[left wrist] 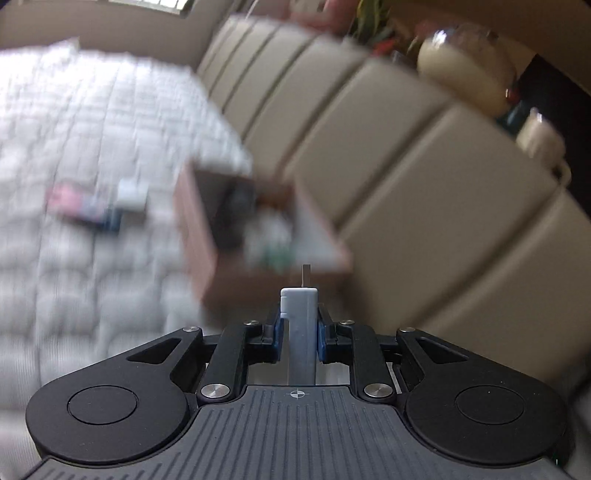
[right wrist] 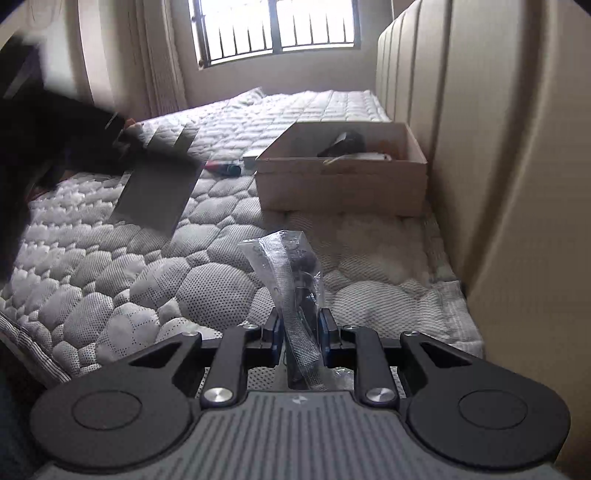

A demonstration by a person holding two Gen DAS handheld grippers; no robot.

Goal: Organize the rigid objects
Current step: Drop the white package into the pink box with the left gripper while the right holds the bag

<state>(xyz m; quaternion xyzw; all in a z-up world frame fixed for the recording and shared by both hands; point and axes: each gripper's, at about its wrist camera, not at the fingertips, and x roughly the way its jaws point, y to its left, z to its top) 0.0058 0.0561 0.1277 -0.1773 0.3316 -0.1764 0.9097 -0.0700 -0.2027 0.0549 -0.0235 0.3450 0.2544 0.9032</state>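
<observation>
Left gripper point(left wrist: 299, 325): jaws nearly closed, blue pads pressing both sides of a small grey-white block point(left wrist: 299, 314). A thin metal tab projects from the block's far end. The block carries no readable marking. The left wrist view is heavily blurred.

Right gripper point(right wrist: 301, 325): jaws closed on a clear plastic bag point(right wrist: 291, 273). The bag holds dark parts that cannot be identified. A pale strip of fine dots runs along the bag; no text on it can be read.

Box point(right wrist: 341, 177): open brown cardboard, resting on the mattress point(right wrist: 122, 280) against the padded headboard point(right wrist: 498, 147), along the mattress's headboard edge. Both grippers point toward it. It already contains a dark object point(right wrist: 347, 142) and a pale flat item point(right wrist: 365, 157). No print shows on the box walls. In the left wrist view the box point(left wrist: 236, 273) lies just beyond the block's tip, its contents smeared.

Loose items on the mattress, on the side of the box away from the headboard:
- a red and dark item point(right wrist: 223, 168), lying flat; any label is too small to read;
- a white item point(right wrist: 251, 158), beside the box wall.

A dark sleeve point(right wrist: 48, 125) reaches in from the mattress's outer edge, with a blurred grey flat shape point(right wrist: 162, 184) below it.

A barred window point(right wrist: 277, 26) stands beyond the far end of the mattress.
</observation>
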